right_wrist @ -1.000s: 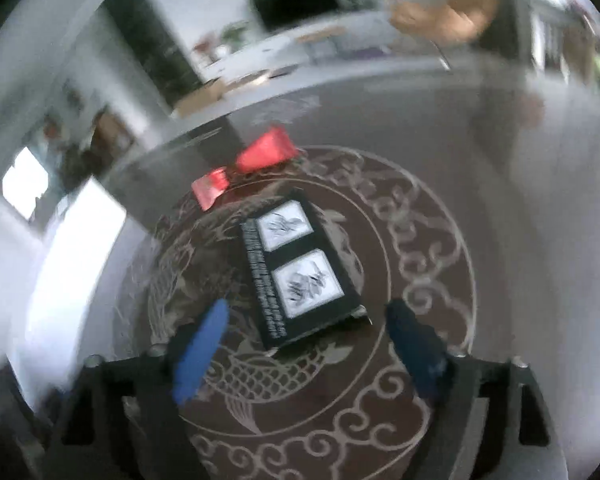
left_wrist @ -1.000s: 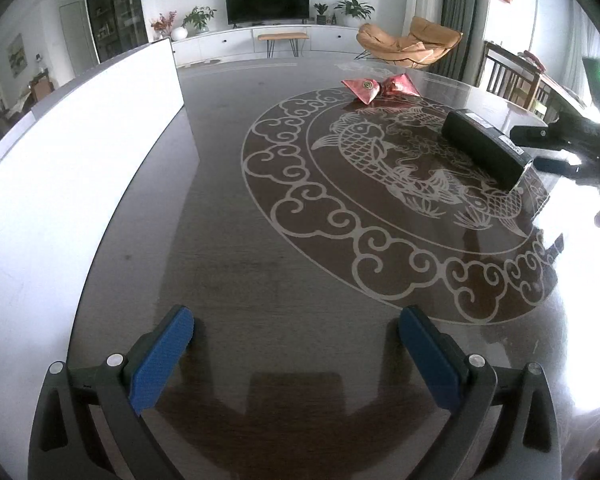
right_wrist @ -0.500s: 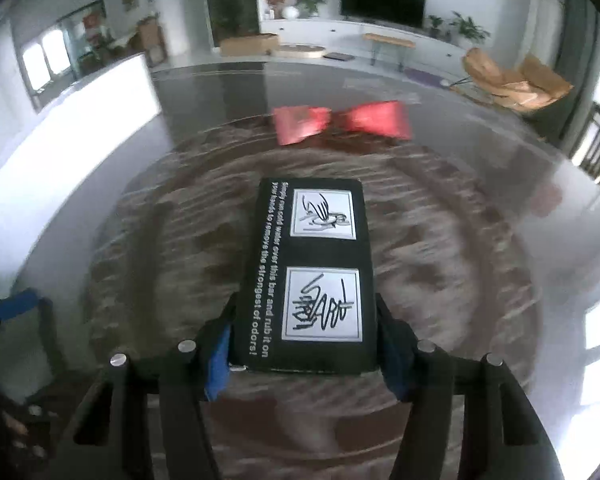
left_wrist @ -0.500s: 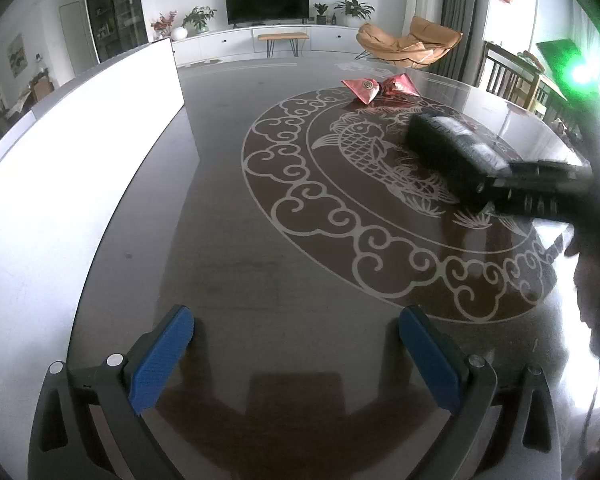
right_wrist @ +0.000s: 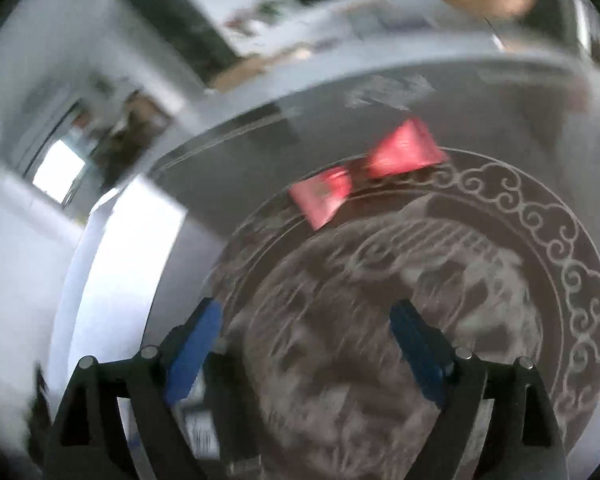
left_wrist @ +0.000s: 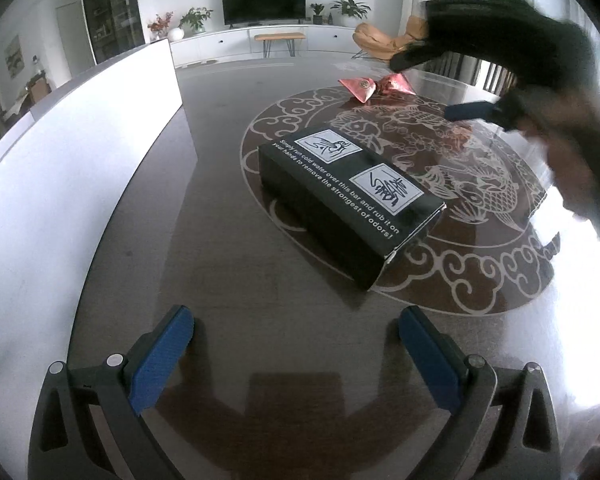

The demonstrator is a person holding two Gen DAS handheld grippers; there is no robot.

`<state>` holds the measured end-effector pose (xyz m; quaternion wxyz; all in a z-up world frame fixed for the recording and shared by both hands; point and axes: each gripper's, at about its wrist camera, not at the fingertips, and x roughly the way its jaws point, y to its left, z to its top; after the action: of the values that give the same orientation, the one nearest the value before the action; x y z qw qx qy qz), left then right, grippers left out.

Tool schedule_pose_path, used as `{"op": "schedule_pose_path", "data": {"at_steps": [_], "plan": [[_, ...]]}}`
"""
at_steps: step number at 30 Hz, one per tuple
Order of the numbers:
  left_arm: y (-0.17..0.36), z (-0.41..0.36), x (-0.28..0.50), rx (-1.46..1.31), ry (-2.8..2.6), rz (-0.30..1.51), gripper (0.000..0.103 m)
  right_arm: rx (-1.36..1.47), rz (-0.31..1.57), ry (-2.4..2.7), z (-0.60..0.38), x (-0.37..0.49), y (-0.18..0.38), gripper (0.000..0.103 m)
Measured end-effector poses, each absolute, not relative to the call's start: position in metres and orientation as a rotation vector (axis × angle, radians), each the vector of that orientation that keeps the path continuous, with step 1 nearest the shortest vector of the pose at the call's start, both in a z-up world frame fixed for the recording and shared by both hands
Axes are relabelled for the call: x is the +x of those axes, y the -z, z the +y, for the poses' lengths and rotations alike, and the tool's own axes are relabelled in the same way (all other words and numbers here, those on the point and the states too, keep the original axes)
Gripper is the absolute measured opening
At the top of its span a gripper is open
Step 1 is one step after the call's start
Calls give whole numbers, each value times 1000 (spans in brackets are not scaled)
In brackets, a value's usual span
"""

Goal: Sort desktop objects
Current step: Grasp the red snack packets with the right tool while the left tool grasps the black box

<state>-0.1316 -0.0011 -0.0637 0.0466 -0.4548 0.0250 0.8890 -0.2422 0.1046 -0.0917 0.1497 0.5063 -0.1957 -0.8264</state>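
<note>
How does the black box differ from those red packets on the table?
The black box is one long, flat-topped carton with white labels and print; the red packets are two small, puffy, shiny pouches. The box lies nearer the white board, the packets farther back. Both rest on the patterned table.

My table (left_wrist: 228,264) is dark and glossy, with a pale round fish-and-cloud pattern inlaid in its middle. A black box (left_wrist: 352,200) with white labels lies flat on the pattern's near-left edge. Two red packets (left_wrist: 376,85) lie touching each other at the pattern's far rim.
</note>
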Motion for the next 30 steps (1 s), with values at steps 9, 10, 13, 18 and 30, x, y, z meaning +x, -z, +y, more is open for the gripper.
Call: {"op": "schedule_pose_path", "data": {"at_steps": [9,10,13,18,30], "plan": [[64,-1,-132,-1388,-2709,72,103,1607,-648,2528,95,-339,110,74],[64,0,-131,-1388,-2709,72,103,1606,-593,2550,90,-344,110,73],[65,-1,-132,-1388,-2709,72,103,1598,-246,2592,65,-357,111,41],[66,-1,-133,-1388,-2709,71,103,1455,129,2551,45,-320,116,26],[60,-25,-117,-1303,-2664,-136,103,1215,275,2215,13,-124,126,26]]}}
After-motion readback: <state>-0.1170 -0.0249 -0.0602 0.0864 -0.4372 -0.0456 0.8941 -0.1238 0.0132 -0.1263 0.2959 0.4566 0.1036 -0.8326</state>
